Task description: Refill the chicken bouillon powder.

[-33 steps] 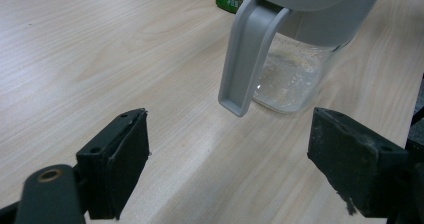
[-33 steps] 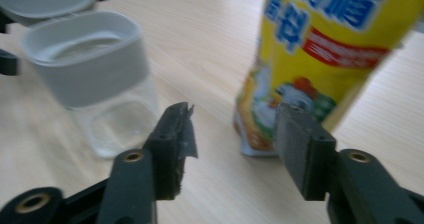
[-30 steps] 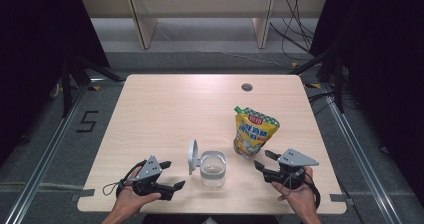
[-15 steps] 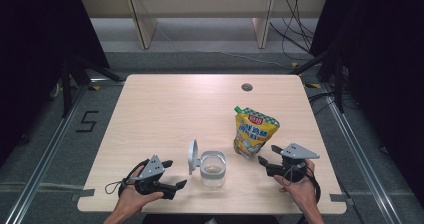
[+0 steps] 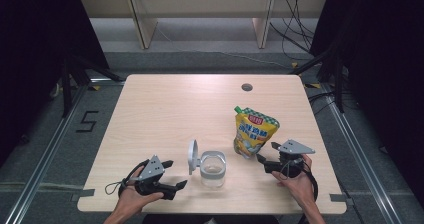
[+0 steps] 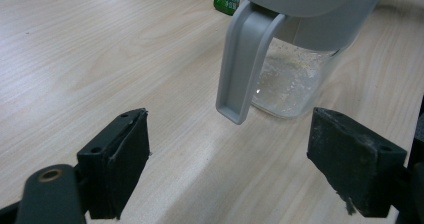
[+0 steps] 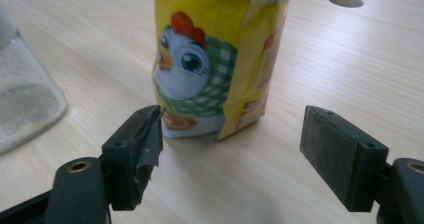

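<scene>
A yellow stand-up pouch with a chicken picture stands on the right half of the wooden table. Left of it is a clear glass jar with its grey flip lid swung open. My right gripper sits low just in front of the pouch. Its jaws have just been opening and now stand wide, with nothing between them. My left gripper rests left of the jar, open and empty, facing the jar and its hanging lid.
A round cable hole is in the table's far right part. Shelf legs and cables stand on the floor beyond the far edge. The table's front edge lies close behind both hands.
My right gripper has edged forward toward the pouch and its jaws have spread wider. The left gripper, jar and pouch have stayed put.
</scene>
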